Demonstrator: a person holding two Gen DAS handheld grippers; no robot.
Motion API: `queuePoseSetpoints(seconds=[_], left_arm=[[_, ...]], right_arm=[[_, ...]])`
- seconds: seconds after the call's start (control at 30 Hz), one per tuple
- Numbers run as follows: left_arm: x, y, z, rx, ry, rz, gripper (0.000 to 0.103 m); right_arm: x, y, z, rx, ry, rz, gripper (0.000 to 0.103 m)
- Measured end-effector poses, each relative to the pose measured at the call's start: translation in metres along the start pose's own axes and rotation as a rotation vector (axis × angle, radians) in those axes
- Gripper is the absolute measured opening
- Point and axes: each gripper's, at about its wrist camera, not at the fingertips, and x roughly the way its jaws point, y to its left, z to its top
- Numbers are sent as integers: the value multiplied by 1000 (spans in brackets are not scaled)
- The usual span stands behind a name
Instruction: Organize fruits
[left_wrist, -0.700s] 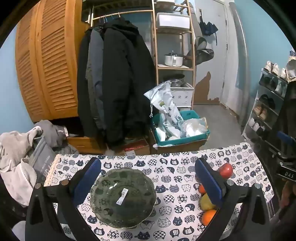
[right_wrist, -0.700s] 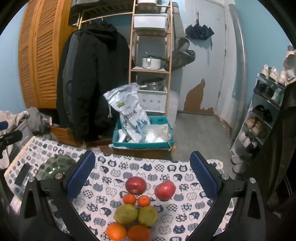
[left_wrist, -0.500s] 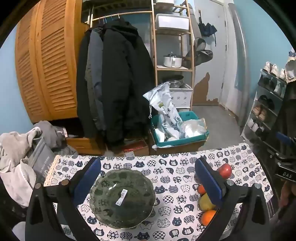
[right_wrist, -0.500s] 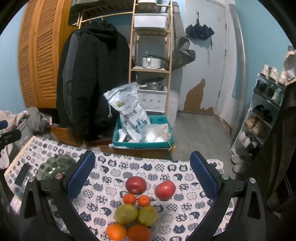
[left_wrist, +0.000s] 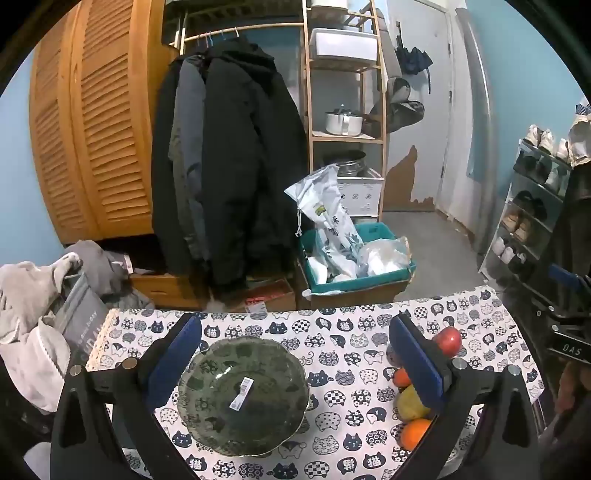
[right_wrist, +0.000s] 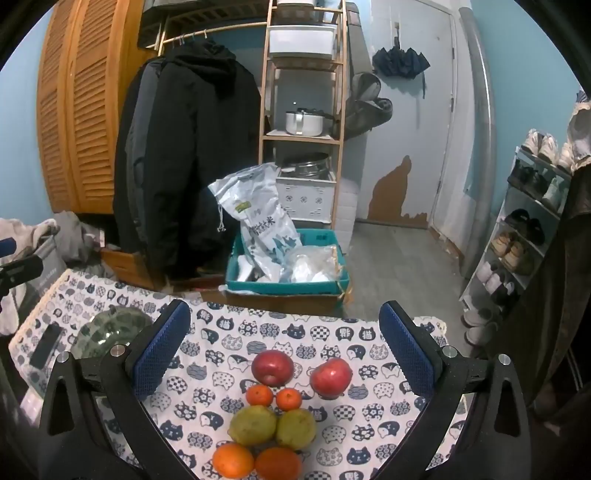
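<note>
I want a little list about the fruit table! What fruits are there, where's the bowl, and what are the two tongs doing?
fruits: two red apples, two small tangerines, two yellow-green pears, two oranges
arrangement: pairs in rows on the cat-print tablecloth
bowl: green bowl, no fruit in it, a sticker inside, left of the fruit
left tongs: open, over the bowl, holding nothing
right tongs: open, over the fruit, holding nothing
fruit in bowl: none yet
</note>
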Motion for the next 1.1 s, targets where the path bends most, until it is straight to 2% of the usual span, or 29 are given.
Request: queuePoseSetpoints(seconds=[1.1], left_arm=[[-6,1,2,-5,-34,-15,102]], right_arm=[[-4,1,2,2,-5,-3,100]])
